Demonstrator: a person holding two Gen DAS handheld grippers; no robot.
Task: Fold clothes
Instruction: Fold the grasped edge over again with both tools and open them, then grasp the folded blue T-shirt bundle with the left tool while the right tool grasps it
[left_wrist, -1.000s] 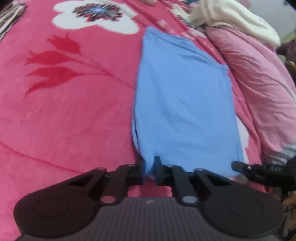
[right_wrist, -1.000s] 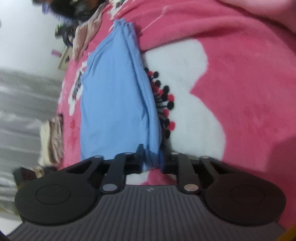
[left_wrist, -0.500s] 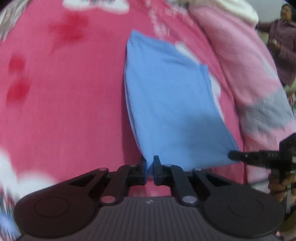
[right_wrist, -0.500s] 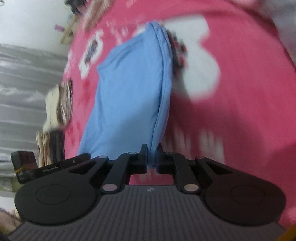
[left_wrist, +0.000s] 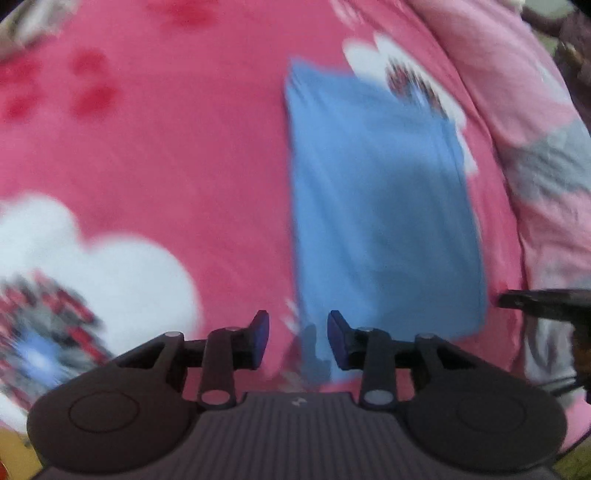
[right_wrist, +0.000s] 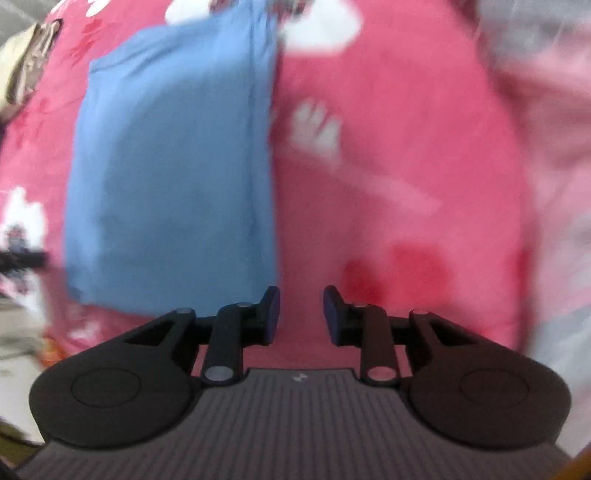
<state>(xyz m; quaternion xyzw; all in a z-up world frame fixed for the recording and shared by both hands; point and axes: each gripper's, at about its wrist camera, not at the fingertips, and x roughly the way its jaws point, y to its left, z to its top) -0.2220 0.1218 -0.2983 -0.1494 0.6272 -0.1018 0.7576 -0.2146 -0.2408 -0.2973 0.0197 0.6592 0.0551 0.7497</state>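
A folded light-blue garment (left_wrist: 384, 206) lies flat on the pink flowered blanket (left_wrist: 177, 162). My left gripper (left_wrist: 298, 338) hangs above the garment's near left corner; its jaws are opening and the pads no longer press the cloth. In the right wrist view the same blue garment (right_wrist: 173, 166) lies left of centre. My right gripper (right_wrist: 301, 314) hovers just past its near right corner, jaws opening, with only pink blanket (right_wrist: 388, 166) between them. The tip of the other gripper (left_wrist: 543, 301) shows at the right edge of the left wrist view. Both views are motion-blurred.
A pink and grey quilt (left_wrist: 532, 122) is bunched along the right side of the bed. White flower prints (left_wrist: 96, 266) mark the blanket. Brown patterned cloth (right_wrist: 33, 66) lies at the far left edge in the right wrist view.
Both grippers were shut on the blue garment's near corners; now both have let go and opened. The garment has been carried across the blanket and lies flat, with both grippers lifted off it.
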